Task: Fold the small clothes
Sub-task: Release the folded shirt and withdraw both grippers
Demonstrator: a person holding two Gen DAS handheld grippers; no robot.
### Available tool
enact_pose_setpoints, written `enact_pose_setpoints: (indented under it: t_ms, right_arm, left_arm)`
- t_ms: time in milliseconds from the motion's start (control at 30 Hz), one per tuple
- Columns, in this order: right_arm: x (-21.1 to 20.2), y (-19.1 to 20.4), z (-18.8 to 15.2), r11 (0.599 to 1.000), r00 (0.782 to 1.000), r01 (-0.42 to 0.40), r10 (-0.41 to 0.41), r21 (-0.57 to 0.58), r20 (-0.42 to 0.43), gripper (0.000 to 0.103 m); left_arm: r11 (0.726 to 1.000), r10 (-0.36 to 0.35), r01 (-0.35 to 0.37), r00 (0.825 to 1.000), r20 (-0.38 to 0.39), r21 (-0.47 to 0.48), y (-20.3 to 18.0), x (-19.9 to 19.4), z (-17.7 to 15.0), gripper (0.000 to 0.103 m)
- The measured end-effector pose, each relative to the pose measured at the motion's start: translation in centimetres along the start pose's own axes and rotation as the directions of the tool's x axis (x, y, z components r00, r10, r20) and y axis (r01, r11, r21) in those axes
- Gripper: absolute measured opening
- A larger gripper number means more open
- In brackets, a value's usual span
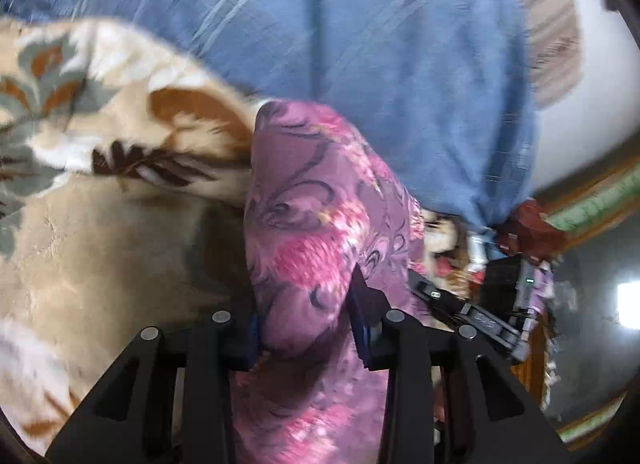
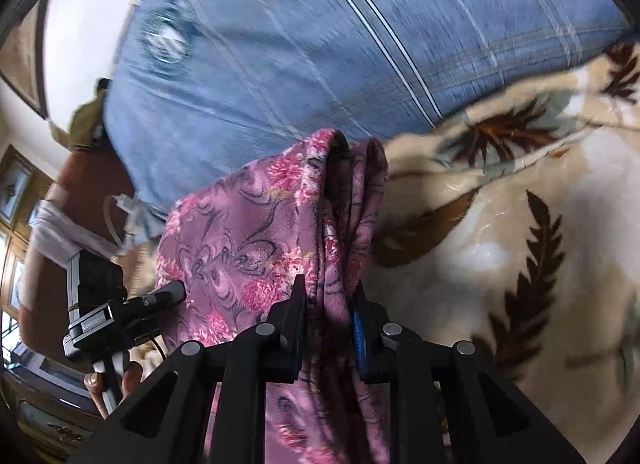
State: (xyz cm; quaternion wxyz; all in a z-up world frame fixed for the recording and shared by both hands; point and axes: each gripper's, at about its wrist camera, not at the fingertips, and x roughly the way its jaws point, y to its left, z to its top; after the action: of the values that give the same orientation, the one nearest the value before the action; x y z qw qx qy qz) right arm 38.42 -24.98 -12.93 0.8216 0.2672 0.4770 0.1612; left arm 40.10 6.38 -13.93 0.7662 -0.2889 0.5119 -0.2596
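Observation:
A pink-purple floral garment (image 1: 316,200) hangs bunched between both grippers, lifted above a cream blanket. My left gripper (image 1: 306,316) is shut on the garment, which fills the space between its fingers and drapes over them. My right gripper (image 2: 329,328) is shut on the same garment (image 2: 256,232), whose folds rise ahead of the fingers. The right gripper's body (image 1: 480,312) shows at the right of the left wrist view, and the left gripper's body (image 2: 104,316) at the left of the right wrist view.
A cream blanket with brown leaf prints (image 1: 100,192) lies under the garment; it also shows in the right wrist view (image 2: 520,224). A large blue striped pillow (image 1: 360,44) lies behind, also in the right wrist view (image 2: 320,44). A white wall and wooden furniture (image 2: 24,200) stand beyond.

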Motion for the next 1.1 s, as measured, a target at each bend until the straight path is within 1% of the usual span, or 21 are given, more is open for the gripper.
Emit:
enact_pose_setpoints:
  t_ms: [33,67,100,167,200,233,300,367,433,500,600,667,733,767,800,833,900,933,1033,1067,1100]
  right_arm:
    - [1.1,-0.6,0.1,1.0,1.0,0.005,-0.005,0.003,-0.022,0.019]
    - [2.0,-1.2,0.1,1.0,0.999,0.012,-0.012,0.004,-0.041,0.019]
    - [2.7,-1.8,0.0,1.0,0.999,0.011,-0.011,0.012,-0.051,0.02]
    - [3.0,-2.9,-0.1,0.998,0.998,-0.027,0.03,0.053,-0.051,0.024]
    - [2.6,-3.2,-0.2,0.997,0.998,-0.04,0.043,0.073,-0.043,0.031]
    - [2.0,-3.3,-0.2,0.996,0.999,-0.023,0.026,0.085,-0.03,0.033]
    - [-0.6,-2.7,-0.8,0.995,1.0,0.008,-0.01,0.097,0.014,0.036]
    - [-2.9,-1.7,-1.7,0.996,0.999,-0.022,0.018,0.09,0.039,0.045]
    - [-5.6,-0.3,-3.7,0.997,0.997,-0.037,0.033,0.061,0.069,0.061]
    - [-7.0,0.6,-6.0,0.999,0.998,-0.036,0.034,0.035,0.055,0.061]
    - [-6.9,0.4,-9.5,1.0,1.0,-0.005,0.005,0.027,0.01,0.061]
    - [-6.2,-0.2,-10.8,0.999,1.0,0.001,0.0,0.053,-0.022,0.053]
    - [-5.5,-0.9,-12.0,0.996,0.999,0.001,0.003,0.092,-0.043,0.04]
    - [-5.2,-1.1,-12.3,0.995,0.999,0.025,-0.021,0.096,-0.045,0.037]
    - [-5.1,-1.3,-12.6,0.994,0.998,0.053,-0.049,0.101,-0.043,0.031]
    - [-5.1,-1.6,-12.8,0.992,0.998,0.043,-0.038,0.119,-0.045,0.027]
    - [-5.0,-1.7,-13.2,0.992,0.998,0.02,-0.013,0.126,-0.056,0.022]
    - [-5.0,-1.5,-13.3,0.993,0.998,0.032,-0.025,0.111,-0.06,0.016]
    - [-5.6,-1.4,-13.6,0.992,0.997,0.061,-0.055,0.107,-0.063,0.007]
    - [-6.1,-1.0,-13.7,0.993,0.996,0.072,-0.067,0.093,-0.051,0.007]
    - [-6.7,-0.2,-13.8,0.994,0.995,0.093,-0.091,0.064,-0.032,0.006]
  left_arm:
    - [0.999,0.032,-0.032,0.999,-0.006,-0.007,0.6,0.8,-0.2,0.039]
    - [0.998,0.059,-0.059,0.998,-0.004,-0.005,1.2,1.3,-0.5,0.049]
    - [0.998,0.069,-0.069,0.998,0.009,0.0,1.3,1.3,-0.6,0.054]
    - [0.995,0.095,-0.096,0.995,0.032,0.038,0.6,0.5,-0.7,0.056]
    - [0.991,0.119,-0.122,0.992,0.05,0.058,0.1,-0.2,-0.8,0.056]
    - [0.983,0.165,-0.171,0.983,0.08,0.073,-0.5,-1.2,-1.1,0.056]
    - [0.969,0.217,-0.229,0.968,0.124,0.096,-1.5,-2.8,-1.7,0.058]
    - [0.955,0.261,-0.277,0.954,0.144,0.106,-2.3,-4.5,-2.7,0.062]
    - [0.953,0.275,-0.288,0.953,0.127,0.098,-2.4,-5.9,-4.0,0.063]
    - [0.962,0.256,-0.264,0.961,0.105,0.068,-1.8,-7.0,-5.8,0.066]
    - [0.975,0.219,-0.221,0.973,0.075,0.03,-0.1,-7.7,-9.8,0.066]
    - [0.982,0.186,-0.187,0.98,0.074,0.0,0.8,-7.4,-11.9,0.066]
    - [0.991,0.13,-0.128,0.989,0.067,-0.04,1.9,-6.9,-13.4,0.066]
    - [0.992,0.114,-0.11,0.992,0.053,-0.061,2.4,-6.6,-13.9,0.066]
    - [0.992,0.1,-0.096,0.994,0.051,-0.077,2.6,-6.5,-14.1,0.065]
    - [0.993,0.089,-0.084,0.994,0.062,-0.08,2.5,-6.5,-14.1,0.065]
    - [0.992,0.124,-0.122,0.989,0.08,-0.034,1.7,-6.4,-14.0,0.065]
    - [0.991,0.133,-0.131,0.989,0.071,-0.027,1.6,-6.0,-13.9,0.063]
    - [0.997,0.07,-0.069,0.997,0.028,-0.047,1.7,-5.5,-14.2,0.005]
    - [0.997,0.055,-0.052,0.998,0.043,-0.051,1.5,-6.0,-14.4,0.005]
    - [0.998,0.058,-0.055,0.995,0.084,-0.039,1.0,-7.0,-14.8,0.005]
